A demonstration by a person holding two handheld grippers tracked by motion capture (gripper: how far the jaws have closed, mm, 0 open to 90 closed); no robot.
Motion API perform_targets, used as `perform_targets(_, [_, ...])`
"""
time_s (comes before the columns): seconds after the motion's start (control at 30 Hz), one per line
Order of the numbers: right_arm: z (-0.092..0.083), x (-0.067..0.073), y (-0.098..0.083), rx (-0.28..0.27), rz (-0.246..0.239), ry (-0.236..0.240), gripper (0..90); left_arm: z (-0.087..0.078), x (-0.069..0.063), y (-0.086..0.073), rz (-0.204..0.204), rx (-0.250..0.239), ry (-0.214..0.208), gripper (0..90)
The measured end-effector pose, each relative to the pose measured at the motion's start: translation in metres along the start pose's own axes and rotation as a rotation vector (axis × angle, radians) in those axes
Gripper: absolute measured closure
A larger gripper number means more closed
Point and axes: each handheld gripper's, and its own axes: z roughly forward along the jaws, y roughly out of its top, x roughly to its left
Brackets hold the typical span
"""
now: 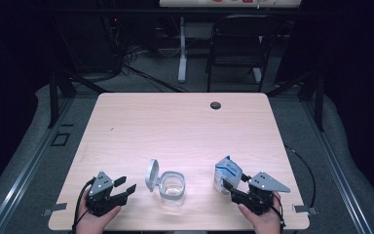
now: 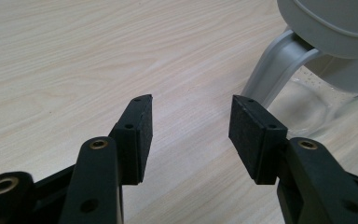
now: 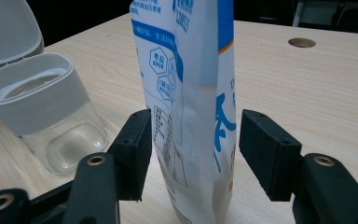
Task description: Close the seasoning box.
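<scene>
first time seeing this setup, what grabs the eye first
A white-and-blue printed bag stands upright at the table's near right, between the open jaws of the right gripper. Beside it at near centre sits a clear container with its grey lid flipped up, and the left gripper rests open just beyond that.

— How is the light where you work?

— Bright on my counter (image 1: 185, 126), dark all around it; the far room is almost black. A pale glare sits on the wood near the clear jar (image 1: 171, 186).

— And up close?

— My fingers (image 2: 140, 135) look sharp and cast soft shadows. The high view is grainy, and the bag (image 3: 191, 93) blurs toward the top.
</scene>
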Motion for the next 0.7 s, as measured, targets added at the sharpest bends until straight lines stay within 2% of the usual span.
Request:
perform_targets(0.23, [0.003,0.001,-0.009,0.009,0.012,-0.002,41.5,0.000,0.000,0.000,0.002,0.003,-0.002,50.1])
perform_targets(0.7, [0.015,0.004,-0.020,0.052,-0.019,-0.029,38.2,0.000,0.001,0.000,0.004,0.002,0.000,50.0])
